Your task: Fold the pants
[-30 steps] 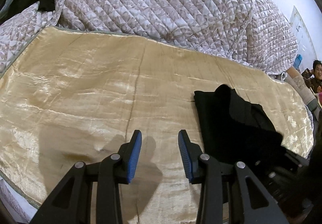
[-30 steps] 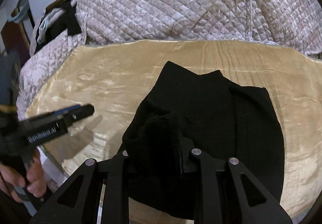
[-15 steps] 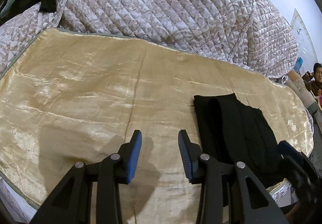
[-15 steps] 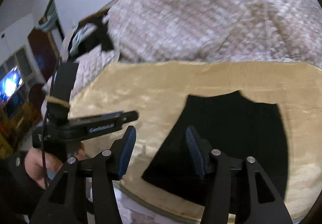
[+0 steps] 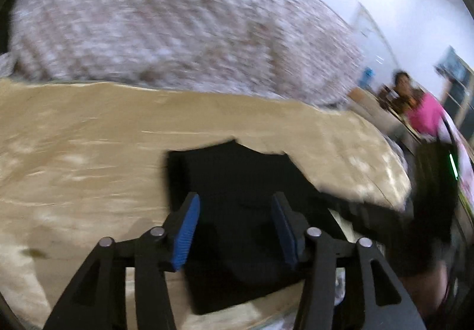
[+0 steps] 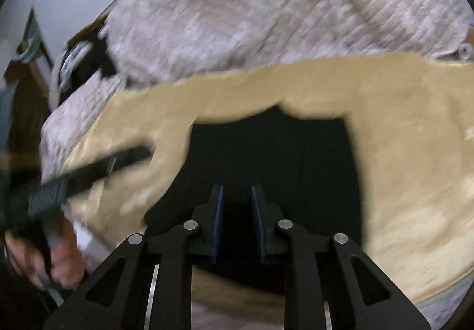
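Observation:
The black pants [image 5: 237, 176] lie folded flat on a golden cloth [image 5: 74, 152], near its front right part. My left gripper [image 5: 235, 211] hovers over their near half. Its jaws are opening, and the blue pads [image 5: 189, 226] press on nothing. In the right wrist view the pants [image 6: 281, 146] form a dark rectangle. My right gripper [image 6: 237, 193] hangs above their near edge. Its jaws are closing to a narrow gap, with no fabric seen pinched. The left gripper [image 6: 118, 158] comes in from the left, held by a hand [image 6: 59, 256]. Both views are blurred.
A heap of quilted blanket [image 5: 177, 33] rises behind the golden cloth [image 6: 414, 137]. A person in a pink top [image 5: 426, 116] sits far off at the right. Dark clothes [image 6: 89, 63] lie at the back left. The cloth's front edge [image 6: 429, 297] runs close below the grippers.
My right gripper let go of the bunched pants, opened, drew back and narrowed again. The pants now lie flat. My left gripper swung right over them and its jaws widened.

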`<state>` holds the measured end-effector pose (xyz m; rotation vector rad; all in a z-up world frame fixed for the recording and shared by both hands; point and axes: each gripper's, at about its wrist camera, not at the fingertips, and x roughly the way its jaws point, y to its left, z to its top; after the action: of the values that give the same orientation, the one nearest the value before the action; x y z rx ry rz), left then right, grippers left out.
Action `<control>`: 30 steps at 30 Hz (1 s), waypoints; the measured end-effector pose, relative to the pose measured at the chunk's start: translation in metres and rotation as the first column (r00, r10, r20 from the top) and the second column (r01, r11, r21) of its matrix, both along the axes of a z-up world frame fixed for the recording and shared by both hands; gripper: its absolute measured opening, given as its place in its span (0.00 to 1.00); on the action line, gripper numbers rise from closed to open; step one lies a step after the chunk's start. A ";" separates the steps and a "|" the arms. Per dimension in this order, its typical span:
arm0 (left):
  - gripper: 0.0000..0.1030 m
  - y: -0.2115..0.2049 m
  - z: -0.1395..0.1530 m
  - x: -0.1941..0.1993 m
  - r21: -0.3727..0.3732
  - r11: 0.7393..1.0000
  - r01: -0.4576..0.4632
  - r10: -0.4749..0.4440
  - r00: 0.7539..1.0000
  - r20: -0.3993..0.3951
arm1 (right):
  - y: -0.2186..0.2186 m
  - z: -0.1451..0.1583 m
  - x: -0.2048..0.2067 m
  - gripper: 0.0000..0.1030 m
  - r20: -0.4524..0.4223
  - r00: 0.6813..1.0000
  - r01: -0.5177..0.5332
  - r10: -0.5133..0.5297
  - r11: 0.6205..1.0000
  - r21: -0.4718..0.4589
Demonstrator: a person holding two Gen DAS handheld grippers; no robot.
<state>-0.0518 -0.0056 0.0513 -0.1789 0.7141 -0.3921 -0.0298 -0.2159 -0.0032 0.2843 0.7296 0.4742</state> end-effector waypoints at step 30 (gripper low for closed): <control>0.53 -0.012 -0.025 0.088 0.181 0.978 -0.101 0.122 0.986 -0.109 | -0.034 -0.036 0.097 0.23 -0.188 0.979 0.067 -0.074 0.997 -0.048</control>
<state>0.0365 -0.0173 0.0267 -0.0763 0.8490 -0.2104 0.0676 -0.2494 -0.0394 0.3188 0.9115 0.3672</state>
